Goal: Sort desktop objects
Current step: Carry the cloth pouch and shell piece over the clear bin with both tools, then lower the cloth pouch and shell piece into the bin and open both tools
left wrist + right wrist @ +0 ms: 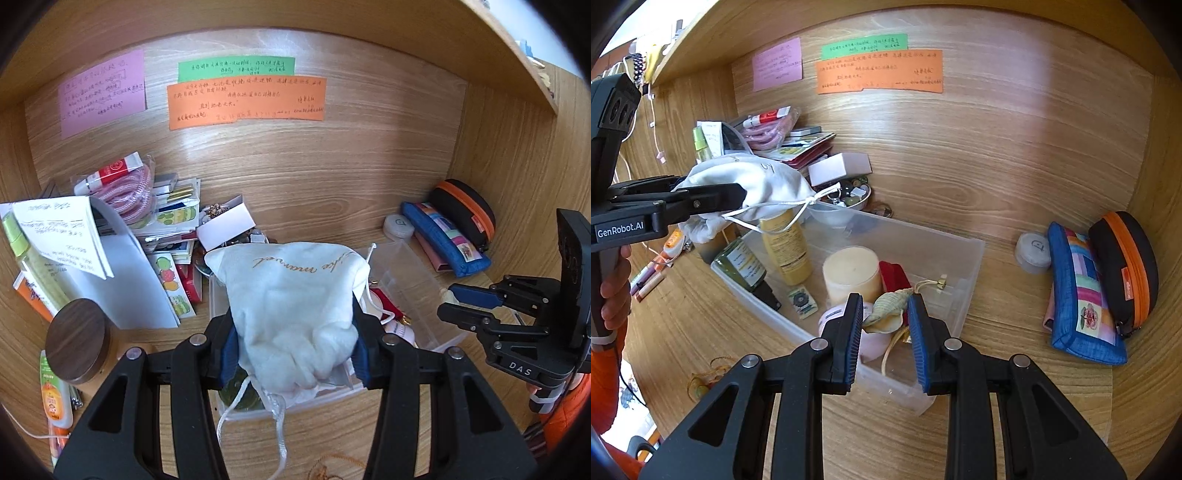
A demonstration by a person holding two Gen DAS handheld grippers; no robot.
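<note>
- The left gripper (295, 332) is clamped on a white drawstring pouch (291, 295), its blue-padded fingers (231, 354) pressing into the cloth from both sides.
- In the right wrist view the left gripper (738, 195) reaches in level from the left, and the person's hand (613, 284) wraps its grip.
- The right gripper (882, 332) stands with its jaws apart, gripping nothing, its fingers (918, 332) pointing forward and downward.
- In the left wrist view the right gripper (448, 301) enters from the right, fingers pointing left.
</note>
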